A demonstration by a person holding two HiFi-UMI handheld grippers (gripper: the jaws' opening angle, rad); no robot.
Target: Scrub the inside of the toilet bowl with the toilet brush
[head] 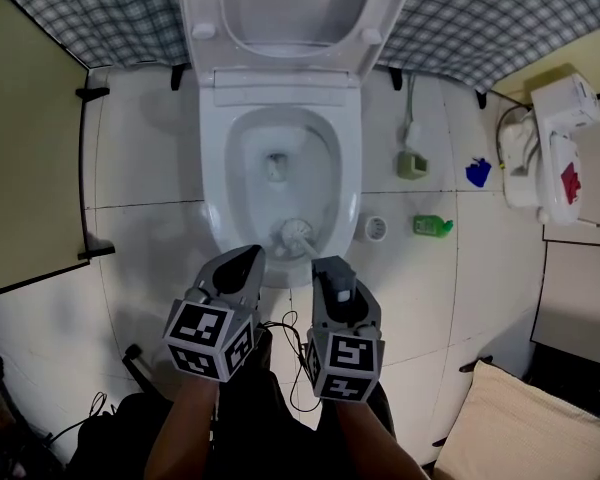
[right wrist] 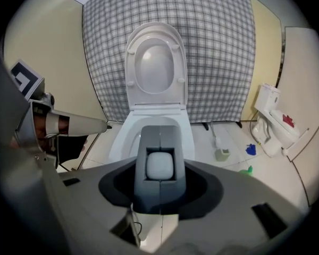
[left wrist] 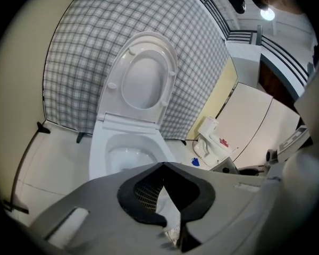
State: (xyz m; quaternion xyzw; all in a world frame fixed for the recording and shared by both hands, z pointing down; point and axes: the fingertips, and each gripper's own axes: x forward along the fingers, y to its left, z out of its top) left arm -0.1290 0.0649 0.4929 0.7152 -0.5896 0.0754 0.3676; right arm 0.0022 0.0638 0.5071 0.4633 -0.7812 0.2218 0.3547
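brush (head: 298,236): head inside bowl (head: 212,173), against its near wall, just ahead of both tongs | right gripper (head: 332,268): clamped on the brush handle, over the near rim | left gripper (head: 246,260): jaws together, empty, just left of the brush, not touching it

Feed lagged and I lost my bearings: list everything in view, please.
toilet: one, white, centre, lid up
toilet brush: one, pale head, inside bowl, near side
holder: one, green, floor right of toilet
bottle: one, green, floor right of toilet, nearer
blue object: one, blue, floor further right
checked cloth: one, grey-white, behind toilet
cushion: one, beige, bottom right
left gripper: one, grey, shut, empty, above near rim
right gripper: one, grey, shut on toilet brush
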